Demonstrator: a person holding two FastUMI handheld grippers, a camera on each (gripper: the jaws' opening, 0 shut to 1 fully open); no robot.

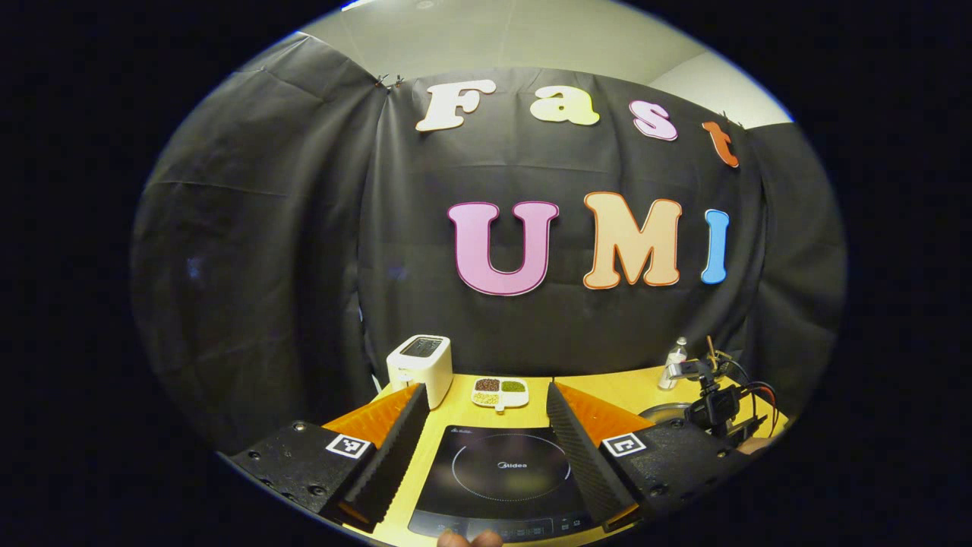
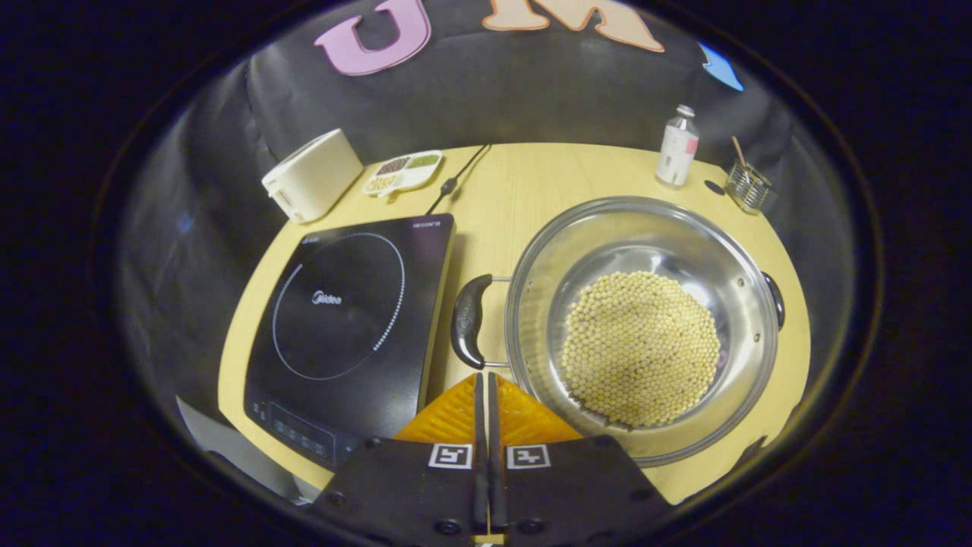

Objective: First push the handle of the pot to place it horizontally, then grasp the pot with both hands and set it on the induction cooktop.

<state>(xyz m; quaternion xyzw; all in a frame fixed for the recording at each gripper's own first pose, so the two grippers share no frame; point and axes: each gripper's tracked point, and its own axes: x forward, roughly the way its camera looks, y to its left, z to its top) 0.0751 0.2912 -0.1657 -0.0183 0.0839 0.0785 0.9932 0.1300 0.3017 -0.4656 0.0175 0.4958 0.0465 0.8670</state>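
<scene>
- One table (image 2: pixel 531 190), a yellow wooden top with a curved far edge, runs across the middle of the right gripper view; a bare strip lies between the cooktop and the pot, and more bare wood at the upper middle.
- One pot (image 2: pixel 642 228), a steel one, sits at the right centre of the right gripper view, near the table's right and near edges. It is full of pale round beans (image 2: pixel 642 349).
- The pot has two dark handles: the left handle (image 2: pixel 468 319) stands upright in the frame just beside the cooktop's right edge, and the right handle (image 2: pixel 774 300) peeks past the rim.
- One cooktop (image 2: pixel 349 319), black and bare-topped, lies at the left centre, its near corner close to the table's edge; in the left gripper view it lies at the bottom centre (image 1: pixel 505 475).
- One right gripper (image 2: pixel 482 380) at the bottom centre, fingers pressed together on nothing, tips just below the left handle.
- One left gripper (image 1: pixel 486 403) at the bottom, fingers spread wide apart over the cooktop, holding nothing.
- One toaster (image 2: pixel 311 182), white, upper left.
- One divided dish (image 2: pixel 402 171) of grains beside it, with a black cord (image 2: pixel 456 178) running just beside it.
- One bottle (image 2: pixel 677 144) and one small glass jar (image 2: pixel 748 186), upper right, well behind the pot.
</scene>
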